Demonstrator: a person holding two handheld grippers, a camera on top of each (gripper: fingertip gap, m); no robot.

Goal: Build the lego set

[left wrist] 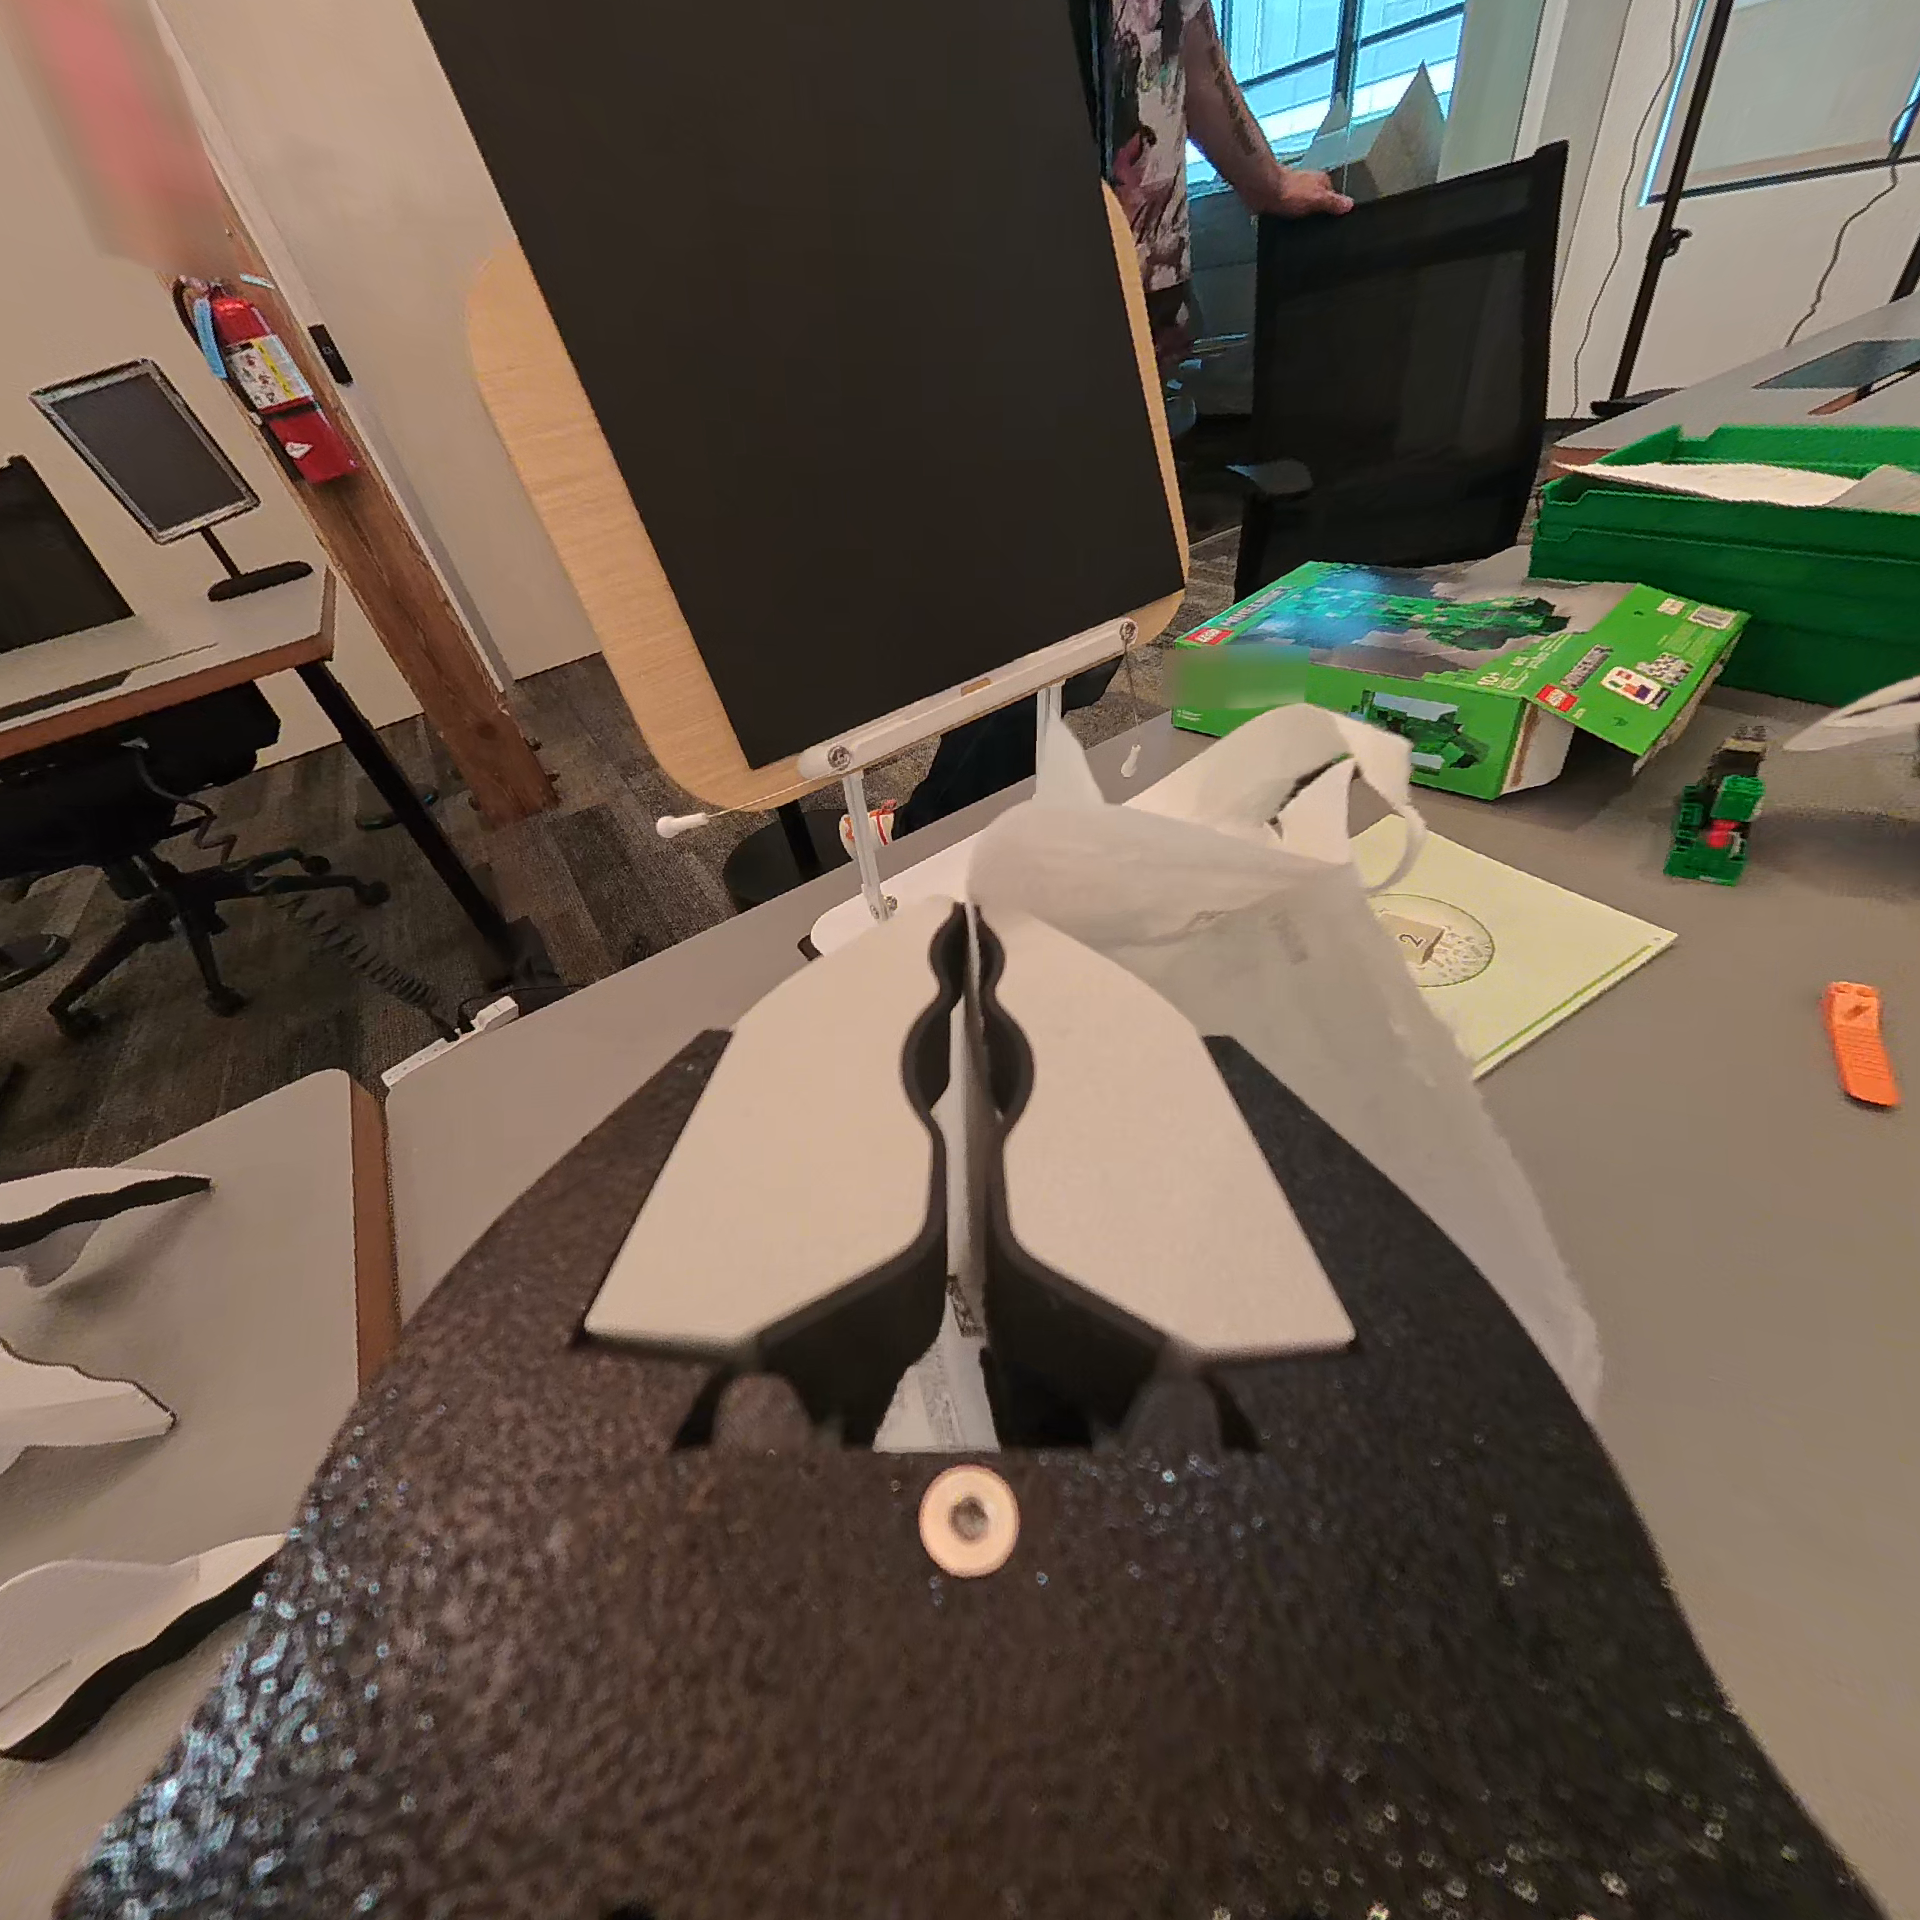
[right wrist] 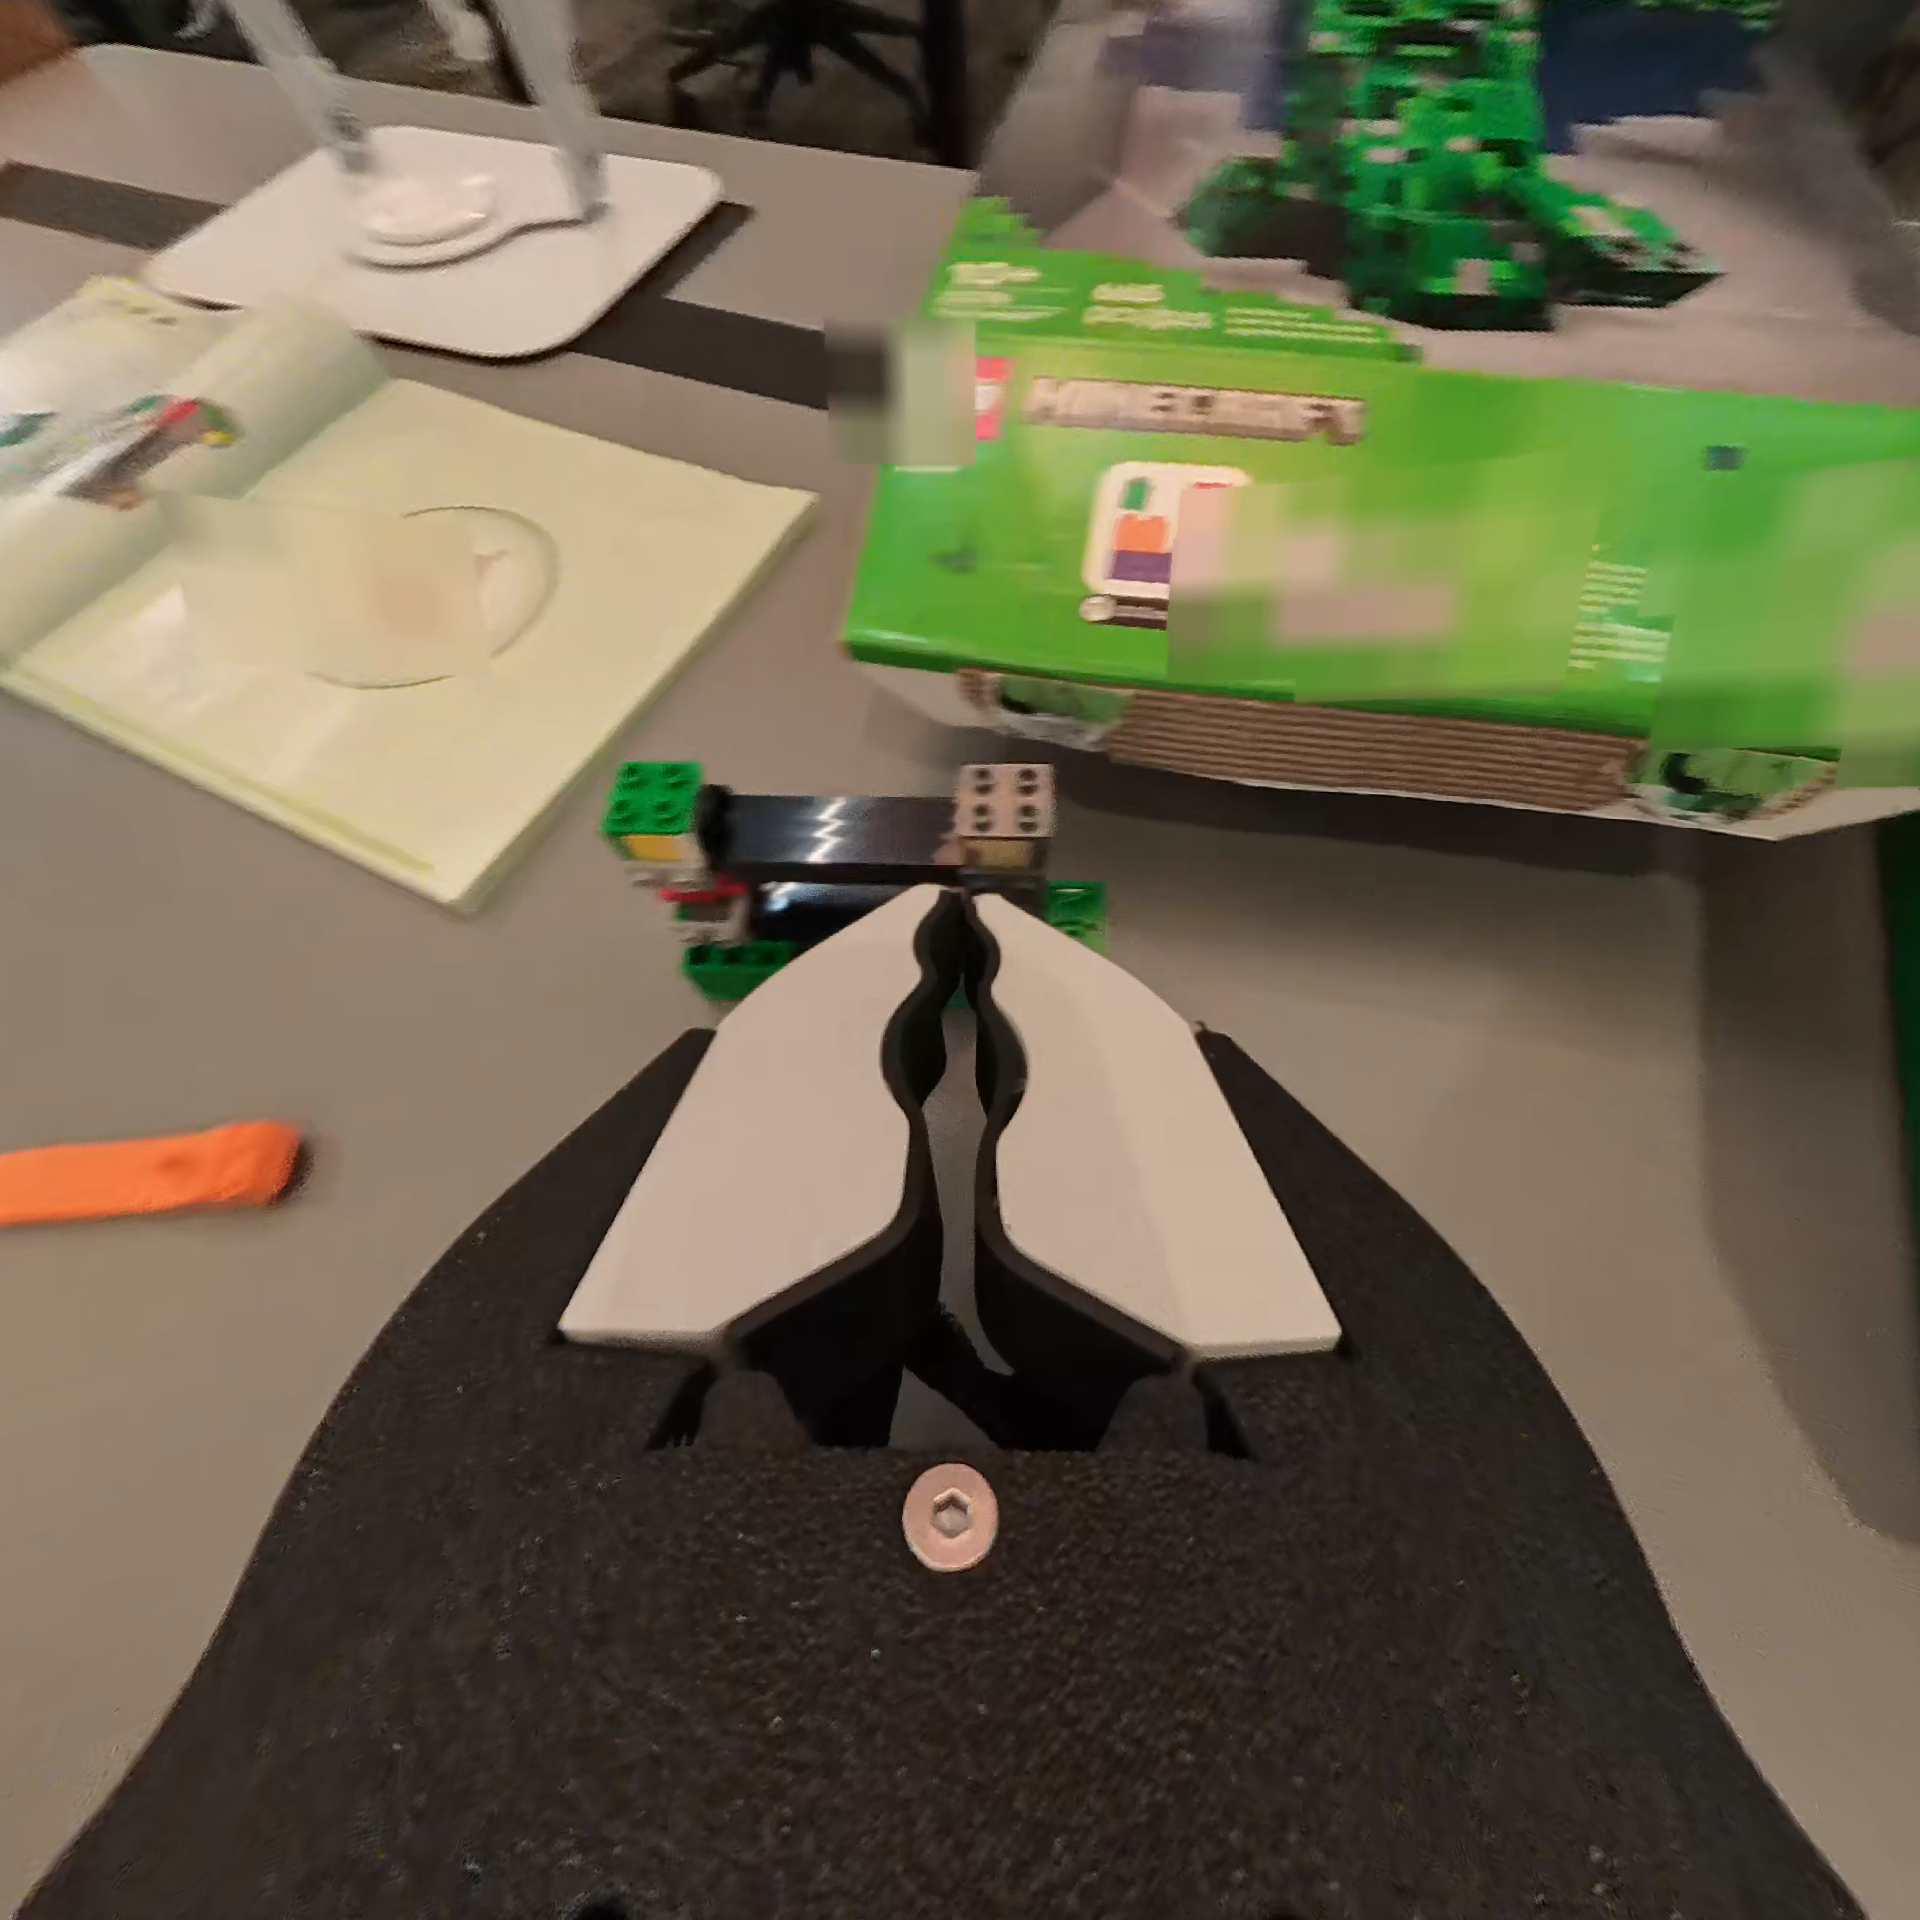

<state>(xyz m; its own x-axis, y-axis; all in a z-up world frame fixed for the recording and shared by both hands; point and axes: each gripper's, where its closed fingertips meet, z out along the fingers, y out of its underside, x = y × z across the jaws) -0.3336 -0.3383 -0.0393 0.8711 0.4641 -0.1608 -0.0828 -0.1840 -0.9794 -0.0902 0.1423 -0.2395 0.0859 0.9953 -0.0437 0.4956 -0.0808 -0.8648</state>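
Note:
My left gripper (left wrist: 968, 920) is shut on a white paper bag (left wrist: 1195, 935), held above the grey table; the bag's edge runs down between the fingers. The small Lego build (left wrist: 1714, 821), green with black parts, stands on the table to the far right. In the right wrist view the build (right wrist: 852, 842) has a green block, a long black piece and a grey block on top. My right gripper (right wrist: 961, 902) is shut, its tips right at the build's near side. I cannot tell whether it holds anything.
An open instruction booklet (right wrist: 416, 623) lies left of the build. The green set box (right wrist: 1351, 540) lies behind it. An orange brick separator (right wrist: 145, 1169) lies at the left. A white stand base (right wrist: 468, 249), green trays (left wrist: 1745, 540) and a person (left wrist: 1164, 135) are at the back. Some 60 cm of space lies between my two pairs of fingers. About 20 cm separates my right fingertips from the orange brick separator (right wrist: 145, 1169). It is also in sight in the left wrist view (left wrist: 1860, 1020).

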